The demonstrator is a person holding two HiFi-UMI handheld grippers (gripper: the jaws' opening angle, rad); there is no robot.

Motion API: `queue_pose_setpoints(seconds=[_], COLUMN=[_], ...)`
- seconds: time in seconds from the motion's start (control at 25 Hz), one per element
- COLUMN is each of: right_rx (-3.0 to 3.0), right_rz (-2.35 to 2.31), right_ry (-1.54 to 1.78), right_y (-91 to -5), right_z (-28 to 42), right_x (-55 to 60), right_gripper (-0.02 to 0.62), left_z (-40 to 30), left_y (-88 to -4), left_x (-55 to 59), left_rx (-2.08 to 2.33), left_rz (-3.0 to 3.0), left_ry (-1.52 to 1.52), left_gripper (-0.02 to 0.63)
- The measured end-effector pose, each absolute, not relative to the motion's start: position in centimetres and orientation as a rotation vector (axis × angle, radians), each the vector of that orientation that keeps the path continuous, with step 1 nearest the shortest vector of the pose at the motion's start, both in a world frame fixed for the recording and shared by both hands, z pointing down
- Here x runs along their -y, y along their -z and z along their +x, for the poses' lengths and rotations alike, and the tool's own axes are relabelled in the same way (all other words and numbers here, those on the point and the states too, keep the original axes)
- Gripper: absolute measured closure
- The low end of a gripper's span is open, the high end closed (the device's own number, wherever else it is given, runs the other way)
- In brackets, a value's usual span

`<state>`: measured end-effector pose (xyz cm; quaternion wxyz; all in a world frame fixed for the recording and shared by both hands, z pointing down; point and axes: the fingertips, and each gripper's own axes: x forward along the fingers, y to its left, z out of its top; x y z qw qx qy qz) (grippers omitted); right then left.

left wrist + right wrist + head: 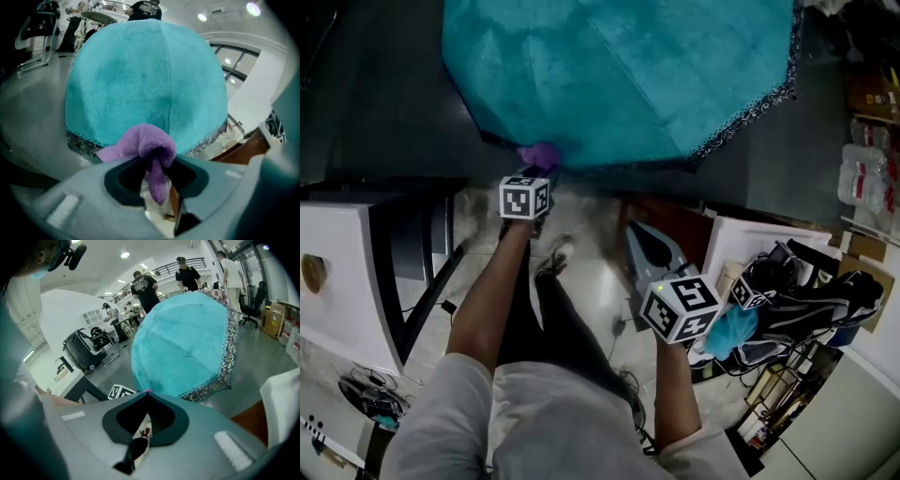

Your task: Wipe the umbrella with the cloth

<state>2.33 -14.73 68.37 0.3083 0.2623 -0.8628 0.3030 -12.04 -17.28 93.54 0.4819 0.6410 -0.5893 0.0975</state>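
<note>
An open teal umbrella (619, 75) with a patterned lace edge lies on the dark floor ahead. It fills the left gripper view (145, 79) and shows in the right gripper view (187, 345). My left gripper (534, 174) is shut on a purple cloth (540, 154), which bunches out of the jaws (150, 145) right at the umbrella's near rim. My right gripper (636, 234) hangs lower and further back, apart from the umbrella, its jaws shut with nothing between them (147, 393).
A white desk (347, 272) with a dark frame stands at the left. A brown panel (675, 220), a white box (750, 244) and a heap of black gear (806, 300) sit at the right. Several people stand beyond the umbrella (145, 287).
</note>
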Motion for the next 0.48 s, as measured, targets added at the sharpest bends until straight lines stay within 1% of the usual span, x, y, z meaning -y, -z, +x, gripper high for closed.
queue_pose_setpoints(seconds=[0.28,0.36,0.48], right_rx=[2.326,2.351,2.395], right_rz=[0.676,0.674,0.693], right_ry=[-0.792,-0.781,-0.772], right_y=[-64.8,-63.5,-61.1], right_z=[3.2,3.3,2.8], right_x=[14.5,15.1,16.5], right_gripper=[0.591,0.591,0.591], left_z=[-7.7,-7.8,-9.7], left_y=[-87.7,-85.1,-79.7], left_x=[15.5,15.5,16.4], left_rx=[1.360,1.375,1.434], left_rz=[1.639,1.665,1.735], left_ry=[-0.175,-0.172,-0.187], left_gripper=[0.469,0.469,0.469])
